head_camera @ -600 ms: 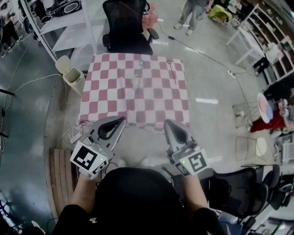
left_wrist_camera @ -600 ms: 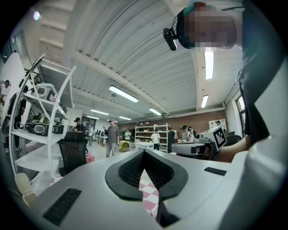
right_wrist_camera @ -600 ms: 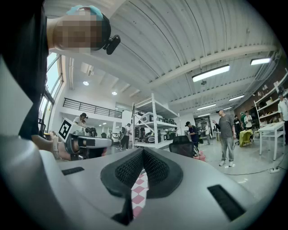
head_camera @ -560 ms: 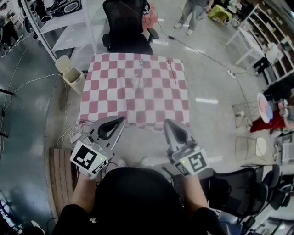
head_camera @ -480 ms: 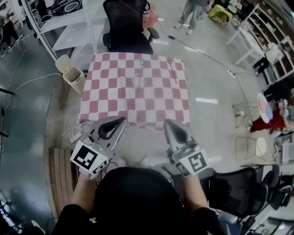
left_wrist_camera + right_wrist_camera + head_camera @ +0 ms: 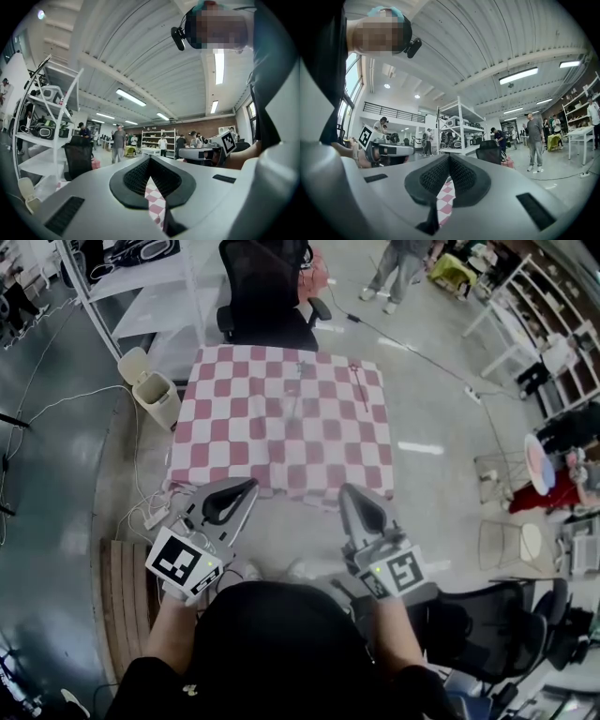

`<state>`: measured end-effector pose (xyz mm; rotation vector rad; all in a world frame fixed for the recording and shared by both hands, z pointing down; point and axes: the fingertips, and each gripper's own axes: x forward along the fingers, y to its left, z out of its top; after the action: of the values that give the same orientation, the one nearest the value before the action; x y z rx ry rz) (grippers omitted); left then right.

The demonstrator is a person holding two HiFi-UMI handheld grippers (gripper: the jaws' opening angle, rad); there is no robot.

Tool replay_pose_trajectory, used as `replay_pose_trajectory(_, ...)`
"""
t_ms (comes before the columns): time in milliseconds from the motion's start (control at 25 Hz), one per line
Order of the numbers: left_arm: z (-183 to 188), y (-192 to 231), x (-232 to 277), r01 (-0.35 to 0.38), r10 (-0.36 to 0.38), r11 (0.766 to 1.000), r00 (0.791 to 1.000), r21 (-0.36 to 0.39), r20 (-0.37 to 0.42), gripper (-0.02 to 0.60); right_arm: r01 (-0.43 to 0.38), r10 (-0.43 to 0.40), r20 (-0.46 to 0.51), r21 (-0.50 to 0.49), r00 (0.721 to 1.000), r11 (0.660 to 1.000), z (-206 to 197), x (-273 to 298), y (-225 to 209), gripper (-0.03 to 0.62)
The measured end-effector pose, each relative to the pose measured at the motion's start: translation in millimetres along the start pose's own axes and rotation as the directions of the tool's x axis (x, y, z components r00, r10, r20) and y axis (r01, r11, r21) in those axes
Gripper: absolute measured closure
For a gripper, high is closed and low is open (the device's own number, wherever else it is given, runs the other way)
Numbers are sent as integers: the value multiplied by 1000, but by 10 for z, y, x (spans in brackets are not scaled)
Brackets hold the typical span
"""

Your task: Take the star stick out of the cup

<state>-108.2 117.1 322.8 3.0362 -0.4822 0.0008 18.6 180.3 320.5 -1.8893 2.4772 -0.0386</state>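
Fingers (image 6: 131, 176) of your left gripper (image 6: 247, 486) are clenched tip to tip with nothing between them. The left gripper view shows only checked cloth through the loop behind the closed tips. Your right gripper (image 6: 345, 489) is likewise clamped together and empty, and its own view shows the pads (image 6: 464, 178) meeting at the point. You hold both grippers level, side by side and apart, over the floor just short of the near edge of the table (image 6: 216, 442).

The table carries a red-and-white checked cloth. What reads as the star stick (image 6: 298, 381) is a thin pale upright streak with a small head, toward the far edge near the middle. Its lower end sits in a faint translucent shape, apparently the cup (image 6: 292, 411), but both are too small and blurred to confirm. They are well apart from either gripper. A red stick (image 6: 360, 388) lies flat on the cloth near the far right corner.

A black office chair (image 6: 267, 296) stands beyond the far edge, and a pale waste bin (image 6: 155, 390) stands beside the table's left side.
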Motion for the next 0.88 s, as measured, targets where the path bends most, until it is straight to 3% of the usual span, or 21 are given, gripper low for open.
replay_pose_trajectory(200, -32, 76, -178, 18, -18, 1000, 1000, -22, 17, 541, 43, -43, -5, 8, 999, 999, -31, 48, 109, 582)
replay_pose_trajectory(520, -181, 117, -290, 64, -64, 998, 998, -10, -22, 541, 81, -80, -17, 33, 997, 996, -175, 126, 217, 582)
replay_pose_trajectory(880, -282, 395, 12, 14, -15, 1000, 999, -26, -38, 541, 59, -58, -16, 66, 998, 996, -297, 412, -154, 581)
